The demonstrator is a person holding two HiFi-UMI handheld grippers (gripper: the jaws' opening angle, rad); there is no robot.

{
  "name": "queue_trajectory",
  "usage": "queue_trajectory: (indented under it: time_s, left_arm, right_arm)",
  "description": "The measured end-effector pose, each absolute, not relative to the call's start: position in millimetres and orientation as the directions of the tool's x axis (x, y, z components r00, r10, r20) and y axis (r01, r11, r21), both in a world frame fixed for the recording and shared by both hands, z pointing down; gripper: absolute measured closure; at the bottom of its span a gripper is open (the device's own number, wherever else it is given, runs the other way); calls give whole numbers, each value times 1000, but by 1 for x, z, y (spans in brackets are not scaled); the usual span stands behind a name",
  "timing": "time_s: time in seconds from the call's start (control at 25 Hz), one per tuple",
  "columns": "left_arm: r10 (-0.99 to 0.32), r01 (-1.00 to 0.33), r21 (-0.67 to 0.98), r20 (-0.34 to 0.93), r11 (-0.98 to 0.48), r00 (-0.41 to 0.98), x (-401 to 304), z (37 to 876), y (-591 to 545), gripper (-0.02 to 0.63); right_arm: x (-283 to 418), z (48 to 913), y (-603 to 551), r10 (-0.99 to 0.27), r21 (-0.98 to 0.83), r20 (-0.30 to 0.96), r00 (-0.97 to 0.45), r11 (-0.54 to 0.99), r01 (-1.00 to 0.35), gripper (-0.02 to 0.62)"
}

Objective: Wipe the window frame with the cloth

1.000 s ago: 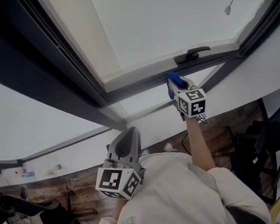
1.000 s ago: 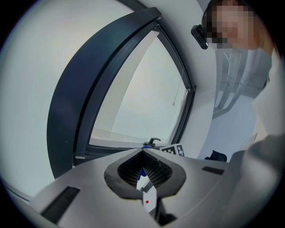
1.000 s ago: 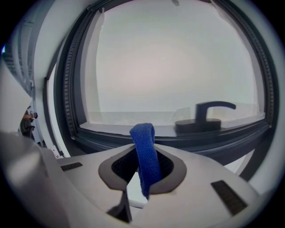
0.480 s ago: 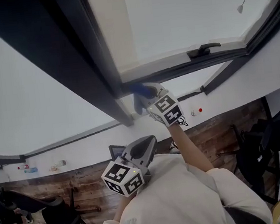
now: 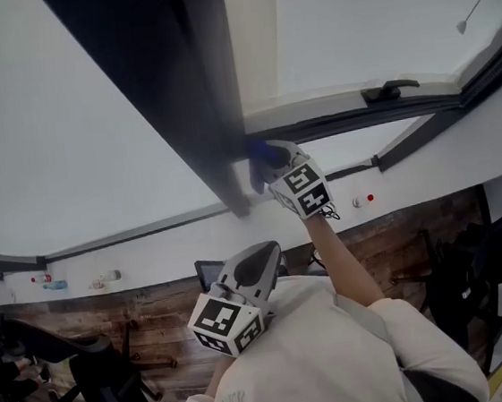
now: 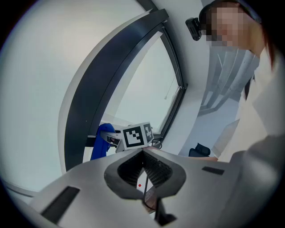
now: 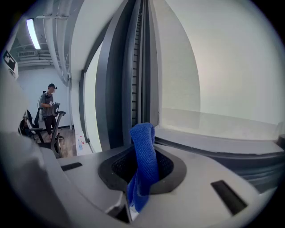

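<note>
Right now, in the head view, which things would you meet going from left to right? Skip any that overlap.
bottles on the ledge → blue cloth → window handle → cord pull

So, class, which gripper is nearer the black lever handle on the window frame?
Right. The right gripper, shut on the blue cloth, is at the window frame, left of the black lever handle in the head view. The left gripper hangs lower, near the person's chest.
</note>
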State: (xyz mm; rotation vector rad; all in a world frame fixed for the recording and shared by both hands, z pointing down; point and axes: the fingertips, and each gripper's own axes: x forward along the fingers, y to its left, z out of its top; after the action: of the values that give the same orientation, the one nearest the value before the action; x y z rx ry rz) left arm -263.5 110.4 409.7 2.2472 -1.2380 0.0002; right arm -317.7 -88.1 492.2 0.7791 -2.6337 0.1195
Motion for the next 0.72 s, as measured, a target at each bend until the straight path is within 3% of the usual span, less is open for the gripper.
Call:
queue_trajectory:
  time_s: [0.72]
  left_arm:
    - [-795,-794,481,277,-372,540,-276,413,110,601]
  right_arm:
    - [-311,493,-91,-525,67,380,-762,837,-543,541]
